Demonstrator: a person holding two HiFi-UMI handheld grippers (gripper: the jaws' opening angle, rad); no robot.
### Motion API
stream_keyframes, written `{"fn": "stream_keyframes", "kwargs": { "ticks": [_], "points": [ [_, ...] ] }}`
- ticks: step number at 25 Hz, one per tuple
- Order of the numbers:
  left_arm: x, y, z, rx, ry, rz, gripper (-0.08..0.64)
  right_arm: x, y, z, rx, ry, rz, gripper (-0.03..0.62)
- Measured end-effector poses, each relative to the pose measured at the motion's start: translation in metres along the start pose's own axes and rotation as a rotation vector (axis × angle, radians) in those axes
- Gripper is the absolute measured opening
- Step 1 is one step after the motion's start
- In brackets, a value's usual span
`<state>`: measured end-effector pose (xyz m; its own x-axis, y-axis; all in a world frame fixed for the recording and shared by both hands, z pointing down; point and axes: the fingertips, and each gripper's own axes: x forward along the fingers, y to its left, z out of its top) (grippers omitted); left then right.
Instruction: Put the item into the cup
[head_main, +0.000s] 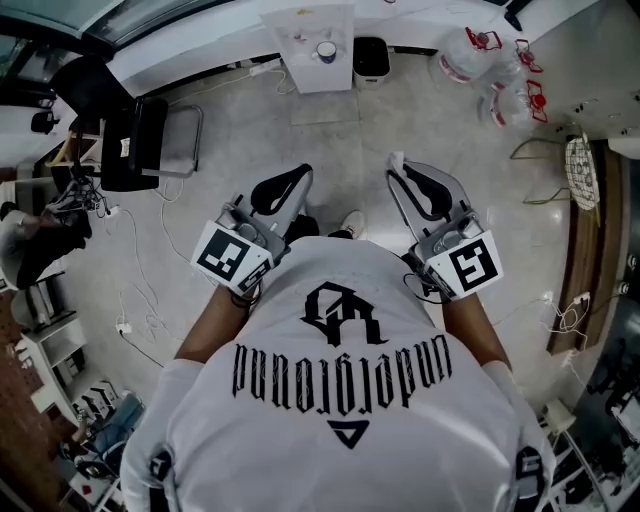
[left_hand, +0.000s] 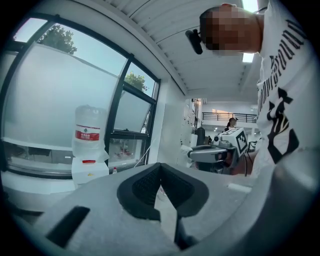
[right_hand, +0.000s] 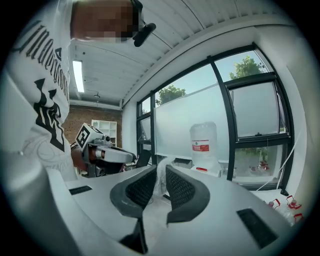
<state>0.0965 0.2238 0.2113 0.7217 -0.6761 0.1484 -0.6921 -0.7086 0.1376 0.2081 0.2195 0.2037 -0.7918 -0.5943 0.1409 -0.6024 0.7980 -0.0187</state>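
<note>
Both grippers are held up in front of the person's chest, above the floor. My left gripper (head_main: 300, 176) (left_hand: 160, 171) has its dark pads touching at the tips, with nothing between them. My right gripper (head_main: 396, 172) (right_hand: 159, 176) is shut on a small white crumpled item (right_hand: 160, 179), which pokes out past the tips in the head view as a white scrap (head_main: 396, 159). A small round cup-like thing (head_main: 326, 50) stands on a white stand (head_main: 300, 30) across the floor, far ahead of both grippers.
A black bin (head_main: 371, 58) sits beside the white stand. A black chair (head_main: 135, 140) and loose cables lie at the left, bagged bottles (head_main: 500, 70) at the right. A water bottle on a dispenser (left_hand: 87, 137) (right_hand: 204, 145) stands by the windows.
</note>
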Motion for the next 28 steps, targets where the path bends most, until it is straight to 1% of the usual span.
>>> {"fn": "stream_keyframes", "kwargs": {
  "ticks": [7, 16, 23, 28],
  "points": [
    [0.026, 0.006, 0.002, -0.007, -0.006, -0.036, 0.012, -0.002, -0.02, 0.0, -0.006, 0.004, -0.038, 0.061],
    [0.059, 0.034, 0.014, -0.007, -0.036, -0.078, 0.012, 0.013, -0.047, 0.004, -0.014, 0.015, -0.089, 0.061],
    [0.067, 0.08, 0.025, -0.02, -0.045, -0.088, 0.012, 0.057, -0.061, 0.014, -0.009, 0.022, -0.102, 0.061],
    [0.065, 0.129, 0.031, -0.038, -0.05, -0.093, 0.012, 0.105, -0.068, 0.025, -0.016, 0.036, -0.106, 0.061]
  ]
}}
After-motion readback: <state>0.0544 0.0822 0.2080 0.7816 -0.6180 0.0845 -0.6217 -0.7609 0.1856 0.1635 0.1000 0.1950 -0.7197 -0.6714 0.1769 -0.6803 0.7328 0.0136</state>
